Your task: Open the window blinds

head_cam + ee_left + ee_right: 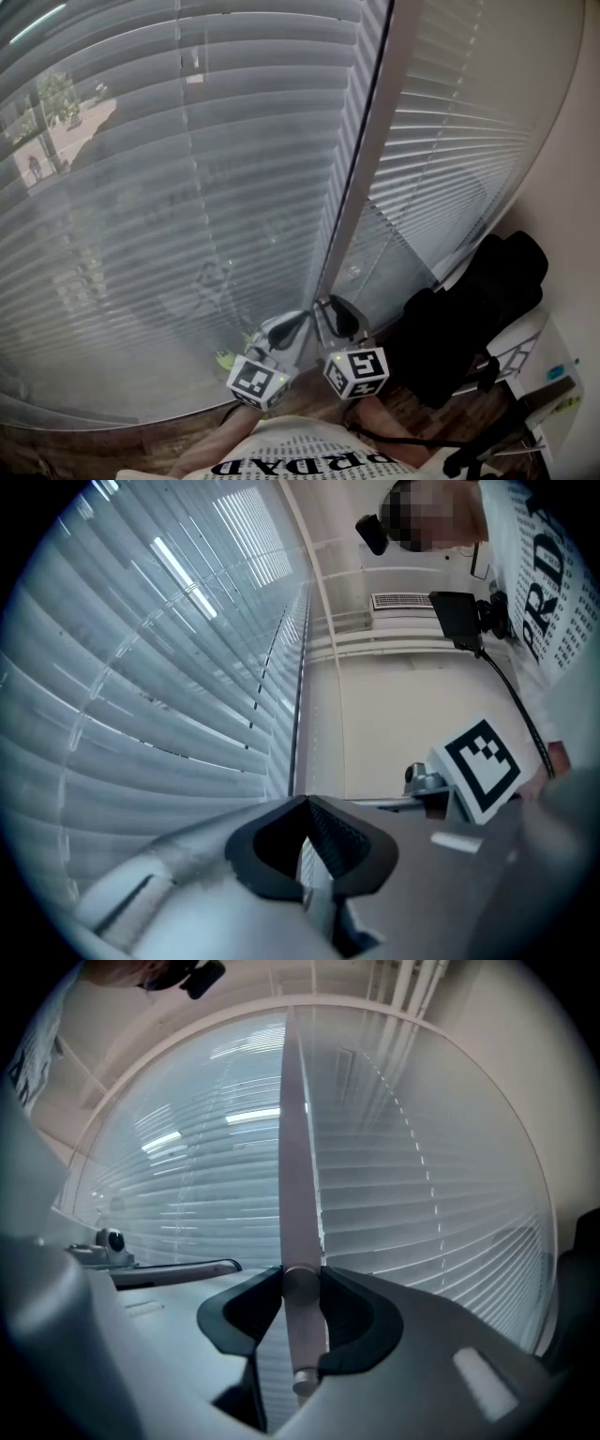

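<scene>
Grey slatted blinds cover two panes, a left panel (pixel 169 187) and a right panel (pixel 450 141), with a pale upright frame (pixel 361 159) between them. In the right gripper view a pale tilt wand (pixel 298 1194) hangs down the middle. My right gripper (pixel 300 1277) is shut on its thick lower end, a pad on each side. In the head view this gripper (pixel 339 317) sits at the foot of the frame. My left gripper (pixel 286 330) is just left of it, its tips (pixel 305 801) meeting; I cannot tell whether anything thin is caught between them.
A black chair or bag (pixel 469 319) stands close on the right, beside a white unit (pixel 553 375) and the wall. A wooden sill (pixel 112 441) runs under the blinds. A street shows faintly through the slats at upper left (pixel 56 122).
</scene>
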The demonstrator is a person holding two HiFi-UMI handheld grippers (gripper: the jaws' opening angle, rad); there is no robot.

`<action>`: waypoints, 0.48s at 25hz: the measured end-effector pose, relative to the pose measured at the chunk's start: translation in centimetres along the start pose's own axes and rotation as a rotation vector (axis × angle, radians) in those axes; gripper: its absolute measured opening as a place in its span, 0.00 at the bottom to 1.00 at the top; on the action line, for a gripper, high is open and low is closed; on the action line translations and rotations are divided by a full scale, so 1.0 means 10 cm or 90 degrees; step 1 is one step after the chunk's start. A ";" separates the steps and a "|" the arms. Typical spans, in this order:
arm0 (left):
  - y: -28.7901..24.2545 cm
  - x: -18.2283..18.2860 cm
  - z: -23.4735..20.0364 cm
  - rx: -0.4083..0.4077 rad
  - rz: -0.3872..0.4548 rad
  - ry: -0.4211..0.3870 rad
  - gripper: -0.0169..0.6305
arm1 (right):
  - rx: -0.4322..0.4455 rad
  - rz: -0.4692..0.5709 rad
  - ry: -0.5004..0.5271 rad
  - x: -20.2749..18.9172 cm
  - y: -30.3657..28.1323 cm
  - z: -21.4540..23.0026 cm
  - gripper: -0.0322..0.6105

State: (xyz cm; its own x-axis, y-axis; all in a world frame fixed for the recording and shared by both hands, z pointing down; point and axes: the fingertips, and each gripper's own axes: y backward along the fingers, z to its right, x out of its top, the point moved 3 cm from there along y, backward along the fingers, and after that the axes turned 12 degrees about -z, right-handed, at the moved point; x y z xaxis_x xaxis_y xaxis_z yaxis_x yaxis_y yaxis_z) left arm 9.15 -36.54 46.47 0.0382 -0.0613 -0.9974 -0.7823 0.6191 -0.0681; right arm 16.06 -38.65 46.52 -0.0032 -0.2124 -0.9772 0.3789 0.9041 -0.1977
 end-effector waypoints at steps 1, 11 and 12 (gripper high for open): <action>0.00 0.00 0.00 -0.001 0.002 0.000 0.01 | 0.004 0.000 -0.012 -0.01 0.00 0.00 0.26; -0.03 -0.01 0.01 -0.005 0.008 -0.005 0.01 | 0.007 0.004 -0.016 -0.01 -0.01 0.01 0.26; -0.03 -0.01 0.01 -0.005 0.008 -0.007 0.01 | 0.007 0.004 -0.017 -0.01 -0.01 0.01 0.26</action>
State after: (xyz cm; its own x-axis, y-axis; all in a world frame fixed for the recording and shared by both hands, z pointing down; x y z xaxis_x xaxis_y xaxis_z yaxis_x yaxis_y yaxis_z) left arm 9.42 -36.63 46.57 0.0360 -0.0447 -0.9984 -0.7876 0.6137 -0.0558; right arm 16.14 -38.74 46.62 0.0237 -0.2165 -0.9760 0.3894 0.9012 -0.1904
